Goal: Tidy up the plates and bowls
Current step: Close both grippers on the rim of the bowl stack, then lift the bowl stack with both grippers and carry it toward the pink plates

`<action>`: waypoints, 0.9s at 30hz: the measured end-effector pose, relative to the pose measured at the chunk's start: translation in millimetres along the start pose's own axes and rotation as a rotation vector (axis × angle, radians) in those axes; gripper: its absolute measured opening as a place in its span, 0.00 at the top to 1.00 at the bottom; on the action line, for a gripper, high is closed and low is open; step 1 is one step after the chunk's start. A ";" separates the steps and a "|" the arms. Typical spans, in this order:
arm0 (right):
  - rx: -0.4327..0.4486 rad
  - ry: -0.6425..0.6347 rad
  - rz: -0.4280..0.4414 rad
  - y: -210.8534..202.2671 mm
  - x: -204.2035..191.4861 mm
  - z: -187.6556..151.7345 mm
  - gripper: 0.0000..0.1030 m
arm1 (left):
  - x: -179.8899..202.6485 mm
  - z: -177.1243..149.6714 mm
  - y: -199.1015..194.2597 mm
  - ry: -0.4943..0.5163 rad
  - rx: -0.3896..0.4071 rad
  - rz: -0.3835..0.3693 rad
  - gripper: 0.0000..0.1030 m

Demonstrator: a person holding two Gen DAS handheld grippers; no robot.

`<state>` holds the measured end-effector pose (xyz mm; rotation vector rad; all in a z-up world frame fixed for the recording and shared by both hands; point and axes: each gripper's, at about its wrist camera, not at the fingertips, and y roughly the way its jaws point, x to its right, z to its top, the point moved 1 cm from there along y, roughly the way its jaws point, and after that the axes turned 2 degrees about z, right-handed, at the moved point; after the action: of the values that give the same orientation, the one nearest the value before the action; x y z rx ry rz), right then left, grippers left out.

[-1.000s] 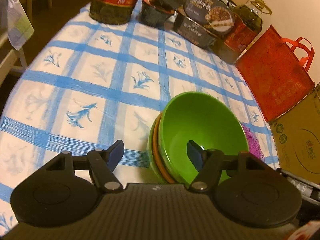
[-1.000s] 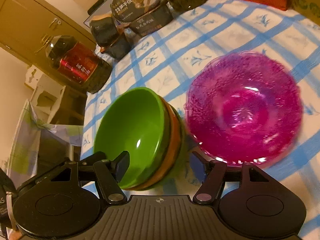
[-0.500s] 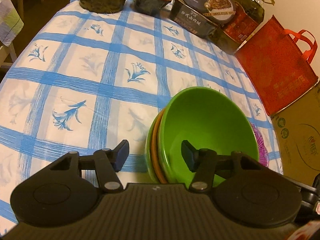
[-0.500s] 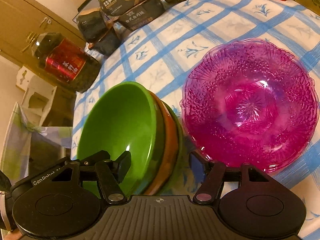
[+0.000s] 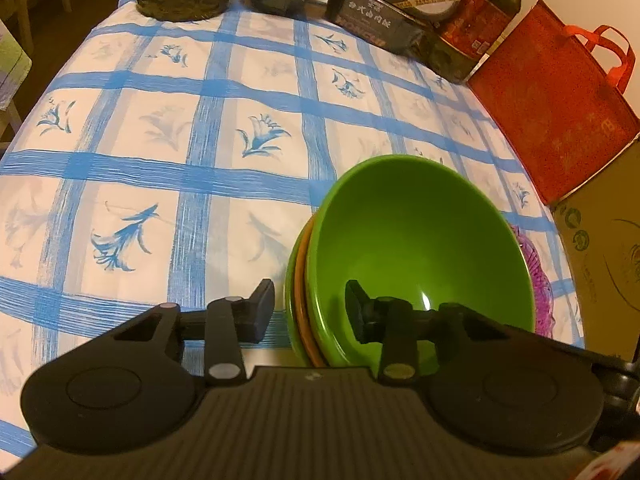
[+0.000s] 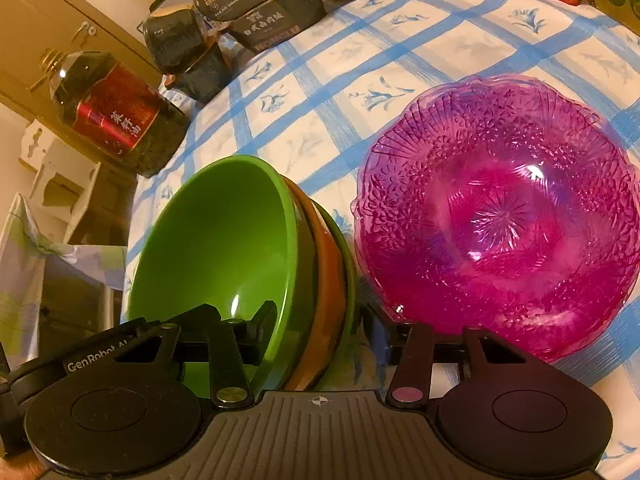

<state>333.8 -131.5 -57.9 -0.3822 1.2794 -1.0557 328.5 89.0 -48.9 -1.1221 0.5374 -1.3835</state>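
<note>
A stack of nested bowls sits on the blue-checked tablecloth: a green bowl on top, an orange bowl under it, and another green one beneath. My left gripper straddles the stack's left rim, one finger inside the top bowl and one outside. Its jaws are closing, with a small gap still at the outer pad. My right gripper straddles the opposite rim the same way, also closing, not clamped. A purple glass plate lies just right of the stack.
At the table's far side stand an oil bottle, dark food boxes and a second bottle. A red bag and a cardboard box line the right edge. A cloth-draped chair stands beyond the left table edge.
Both grippers have sunk closer onto the bowl stack, and both pairs of jaws have narrowed around its rims. The bowls and the purple plate have stayed where they were.
</note>
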 end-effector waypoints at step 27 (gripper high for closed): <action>-0.017 -0.077 -0.029 -37.8 3.4 -38.8 0.69 | 8.2 -47.9 -37.7 0.058 0.001 0.054 0.83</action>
<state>282.5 -141.6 -43.3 -0.4514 1.2186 -1.0449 270.7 73.6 -34.6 -1.0613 0.6048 -1.3726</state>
